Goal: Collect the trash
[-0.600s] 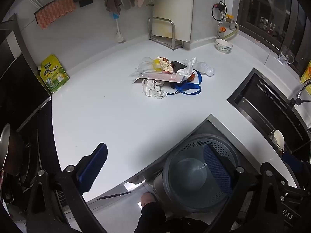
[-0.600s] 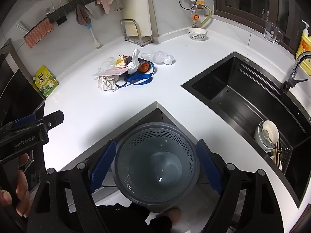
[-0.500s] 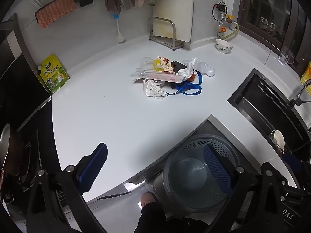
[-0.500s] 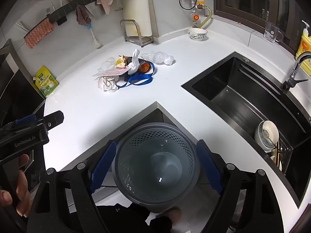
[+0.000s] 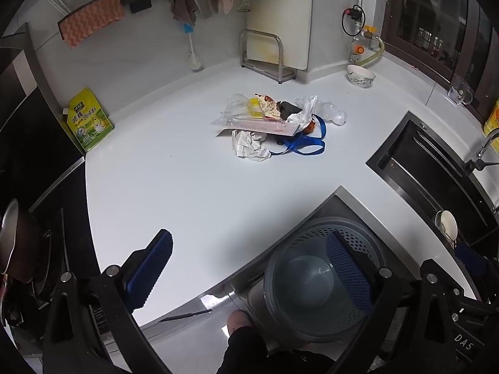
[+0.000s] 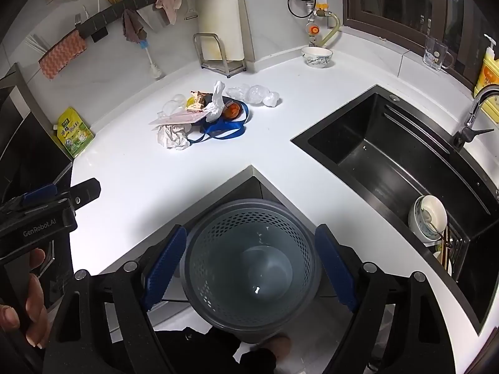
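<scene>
Nearest the cameras, both grippers point steeply down with their blue-padded jaws spread wide and nothing between them: the left gripper (image 5: 249, 268) hangs over the front edge of the white counter (image 5: 174, 193), and the right gripper (image 6: 249, 268) hangs straight above the bin (image 6: 249, 268), a grey perforated basket standing on the floor in the notch where the counter turns its corner. The bin (image 5: 315, 283) looks bare inside apart from a small pale fleck near the bottom. At the left edge of the right wrist view, a hand (image 6: 31, 299) grips the handle of the left gripper (image 6: 46, 205). Beyond the bin, the counter (image 6: 131, 184) runs back to the trash pile (image 5: 274, 124), which lies near the middle of the worktop, well apart from both grippers: a crumpled white paper at the front, a flat pink-and-clear packet across it, a blue strap looping out to the right, clear plastic wrap, a snack wrapper and something orange tucked in. The same trash pile (image 6: 212, 115) sits left of the black sink (image 6: 389, 162), where a bowl rests in the near corner. Farther back stand a green pouch (image 5: 87, 118), a metal rack (image 5: 268, 59), a patterned bowl (image 5: 360, 76) and a glass mug (image 6: 436, 54), with cloths hanging on the wall rail.
</scene>
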{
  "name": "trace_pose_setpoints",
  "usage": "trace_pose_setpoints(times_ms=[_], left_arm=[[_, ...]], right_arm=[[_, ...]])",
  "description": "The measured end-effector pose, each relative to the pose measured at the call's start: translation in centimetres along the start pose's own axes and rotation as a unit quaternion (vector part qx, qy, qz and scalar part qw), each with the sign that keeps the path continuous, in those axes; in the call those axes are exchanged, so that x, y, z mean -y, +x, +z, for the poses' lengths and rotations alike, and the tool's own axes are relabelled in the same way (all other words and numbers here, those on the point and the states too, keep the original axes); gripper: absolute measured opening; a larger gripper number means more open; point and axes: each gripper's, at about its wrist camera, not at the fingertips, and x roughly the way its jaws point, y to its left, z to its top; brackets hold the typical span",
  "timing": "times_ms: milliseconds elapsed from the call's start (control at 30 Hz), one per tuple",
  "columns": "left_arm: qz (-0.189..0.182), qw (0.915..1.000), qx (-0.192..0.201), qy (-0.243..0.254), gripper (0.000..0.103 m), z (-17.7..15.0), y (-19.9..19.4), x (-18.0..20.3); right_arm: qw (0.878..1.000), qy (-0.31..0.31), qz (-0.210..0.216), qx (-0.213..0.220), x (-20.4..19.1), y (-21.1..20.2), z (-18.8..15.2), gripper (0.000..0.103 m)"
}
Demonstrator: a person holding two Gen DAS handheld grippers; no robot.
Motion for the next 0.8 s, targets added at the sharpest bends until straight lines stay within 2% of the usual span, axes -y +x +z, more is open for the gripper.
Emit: trace_pose_setpoints(times_ms=[800], left_arm=[[0.001, 1.0000, 0.002, 0.000, 0.097, -0.07, 0.01, 0.17]], right_arm=[[1.000, -0.001, -0.001, 0.004, -0.04, -0.20, -0.19, 0.081]])
